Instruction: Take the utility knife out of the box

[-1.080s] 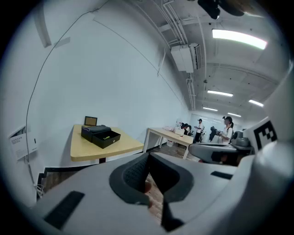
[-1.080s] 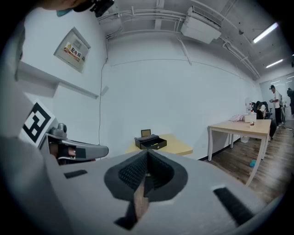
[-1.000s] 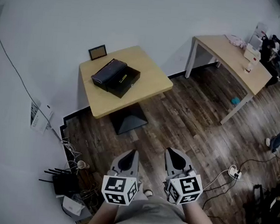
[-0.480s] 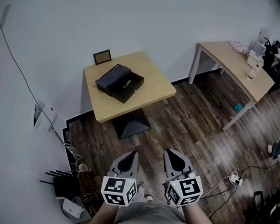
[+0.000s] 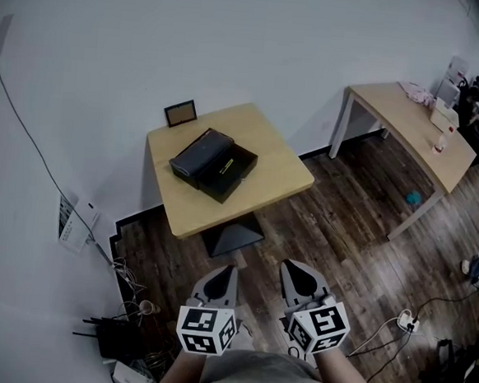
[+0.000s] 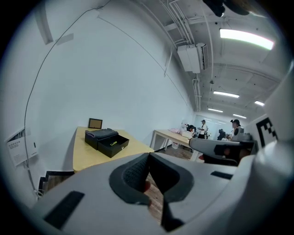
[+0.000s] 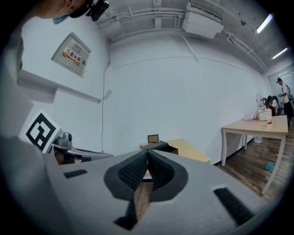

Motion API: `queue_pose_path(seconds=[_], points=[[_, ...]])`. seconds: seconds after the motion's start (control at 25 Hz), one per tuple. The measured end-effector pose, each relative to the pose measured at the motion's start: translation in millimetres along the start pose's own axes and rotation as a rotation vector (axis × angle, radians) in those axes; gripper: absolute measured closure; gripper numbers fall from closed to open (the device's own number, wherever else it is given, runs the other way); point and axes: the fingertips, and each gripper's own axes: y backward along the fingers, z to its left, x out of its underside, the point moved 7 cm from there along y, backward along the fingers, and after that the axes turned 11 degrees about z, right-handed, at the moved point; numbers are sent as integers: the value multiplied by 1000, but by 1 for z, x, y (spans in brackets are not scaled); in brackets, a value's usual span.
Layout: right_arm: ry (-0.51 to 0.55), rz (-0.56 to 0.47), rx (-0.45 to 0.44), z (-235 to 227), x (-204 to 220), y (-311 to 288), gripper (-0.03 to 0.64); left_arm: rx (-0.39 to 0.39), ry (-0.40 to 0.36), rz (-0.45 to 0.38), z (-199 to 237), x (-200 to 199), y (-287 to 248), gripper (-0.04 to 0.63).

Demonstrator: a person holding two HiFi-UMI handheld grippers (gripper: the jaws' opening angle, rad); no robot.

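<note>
An open black box [image 5: 215, 166] with its lid leaning beside it sits on a small square wooden table [image 5: 283, 167]. A yellow-green strip, the utility knife [image 5: 226, 164], shows inside the box. The same box [image 6: 107, 142] appears far off in the left gripper view, and its edge [image 7: 158, 147] just above the jaws in the right gripper view. Both grippers are held close to the person's body, well short of the table. My left gripper [image 5: 224, 270] and right gripper [image 5: 291, 267] are both shut with nothing between their tips.
A small dark picture frame [image 5: 180, 112] stands at the table's far edge. A long wooden table [image 5: 410, 126] with items stands at right. Cables and a router [image 5: 117, 331] clutter the floor at left. People [image 6: 235, 128] stand in the distance.
The table and box have drawn nearer and lower in the head view as the person walks toward them. Both grippers stay shut and side by side.
</note>
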Motion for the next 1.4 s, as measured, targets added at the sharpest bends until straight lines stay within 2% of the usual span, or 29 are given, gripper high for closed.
queue_pose_path(seconds=[0.6,1.04,1.4], points=[[6,-4,-13,2,-71,-129,617,12,14,-5,109,-76,-63,592],[14,-4,3,4,-86,-198,617,23,15,18,167,-98,-96,592],[3,18,3,6,-89,-218,617,48,46,52,190,-102,-115,592]])
